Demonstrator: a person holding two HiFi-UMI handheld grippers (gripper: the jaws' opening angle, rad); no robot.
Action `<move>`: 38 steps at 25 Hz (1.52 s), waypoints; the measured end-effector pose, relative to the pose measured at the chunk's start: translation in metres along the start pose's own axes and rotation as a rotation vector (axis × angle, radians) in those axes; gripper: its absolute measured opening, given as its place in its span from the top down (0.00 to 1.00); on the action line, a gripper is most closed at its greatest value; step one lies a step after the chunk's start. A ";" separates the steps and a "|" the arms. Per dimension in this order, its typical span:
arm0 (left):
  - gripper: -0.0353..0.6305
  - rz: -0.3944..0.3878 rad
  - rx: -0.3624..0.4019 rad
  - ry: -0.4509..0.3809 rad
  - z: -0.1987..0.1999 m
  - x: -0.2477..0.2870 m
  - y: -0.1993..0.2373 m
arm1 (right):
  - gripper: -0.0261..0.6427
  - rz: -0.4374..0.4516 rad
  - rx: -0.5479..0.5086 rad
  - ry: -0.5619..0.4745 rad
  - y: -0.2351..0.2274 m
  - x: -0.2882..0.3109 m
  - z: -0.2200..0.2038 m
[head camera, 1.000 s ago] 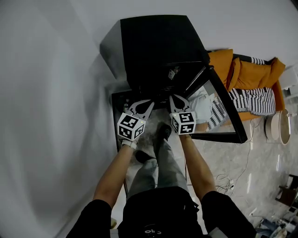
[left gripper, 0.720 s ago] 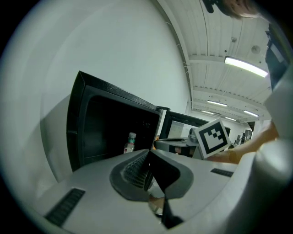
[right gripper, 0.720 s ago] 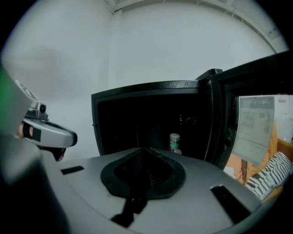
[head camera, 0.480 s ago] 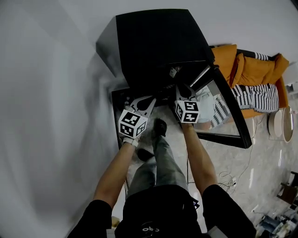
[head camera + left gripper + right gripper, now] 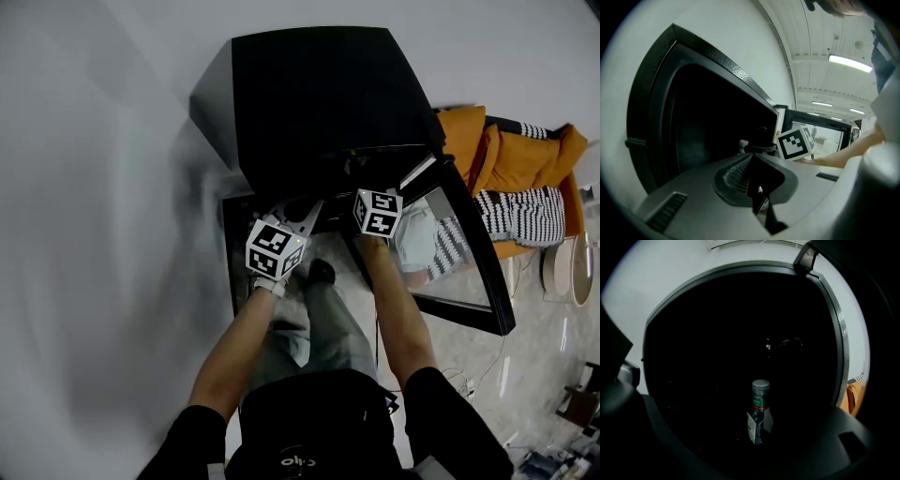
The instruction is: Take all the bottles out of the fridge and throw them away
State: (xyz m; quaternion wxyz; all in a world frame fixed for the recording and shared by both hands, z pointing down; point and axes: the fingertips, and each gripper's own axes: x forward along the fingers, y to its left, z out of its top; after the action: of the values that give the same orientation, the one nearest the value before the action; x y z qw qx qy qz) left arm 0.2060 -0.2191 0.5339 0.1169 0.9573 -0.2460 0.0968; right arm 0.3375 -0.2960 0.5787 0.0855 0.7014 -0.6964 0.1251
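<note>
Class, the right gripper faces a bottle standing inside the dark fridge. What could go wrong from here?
1. The right gripper's fingers have just been opening, with nothing between them yet. The bottle stands upright and narrow, so an off-centre approach may topple it.
2. The fridge interior is very dark, so depth may be misjudged.

Fridge (image 5: 319, 94) casing: black, finely pebbled, with a dull sheen. Fridge door (image 5: 450, 262): glossy dark frame around a reflective glass pane. Bottle (image 5: 760, 420): clear and shiny, with a smooth grey cap and a paper-like label. Left hand-held gripper (image 5: 757, 187): matt grey plastic, ribbed where it grips. Floor (image 5: 487, 356): polished, stone-look, glinting. Cushions (image 5: 525, 155): matt orange cloth.
</note>
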 end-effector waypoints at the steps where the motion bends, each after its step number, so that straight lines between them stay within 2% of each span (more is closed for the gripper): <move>1: 0.94 -0.001 0.005 -0.005 -0.003 0.003 0.002 | 0.58 -0.007 0.005 -0.005 -0.004 0.008 -0.001; 4: 0.94 -0.012 0.021 -0.017 -0.010 0.013 0.006 | 0.56 -0.035 0.019 -0.008 -0.016 0.031 -0.003; 11: 0.94 -0.023 0.029 -0.026 -0.027 0.018 0.017 | 0.56 -0.091 -0.050 0.018 -0.016 0.067 -0.011; 16: 0.94 -0.013 0.038 -0.041 -0.025 0.019 0.028 | 0.56 -0.141 -0.078 0.024 -0.022 0.082 -0.013; 20: 0.94 -0.006 0.041 -0.049 -0.023 0.016 0.031 | 0.65 -0.143 -0.035 0.013 -0.029 0.083 -0.019; 27: 0.94 0.013 0.022 -0.043 -0.013 0.001 0.029 | 0.65 -0.065 -0.050 -0.006 -0.016 0.050 -0.009; 38: 0.94 0.017 -0.016 -0.048 0.040 -0.061 -0.026 | 0.65 0.020 -0.094 0.039 0.039 -0.059 0.037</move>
State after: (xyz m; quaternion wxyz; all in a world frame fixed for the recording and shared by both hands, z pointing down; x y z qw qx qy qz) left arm 0.1716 -0.1801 0.4766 0.1178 0.9563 -0.2575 0.0727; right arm 0.3008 -0.2508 0.5237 0.1309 0.6870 -0.7067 0.1069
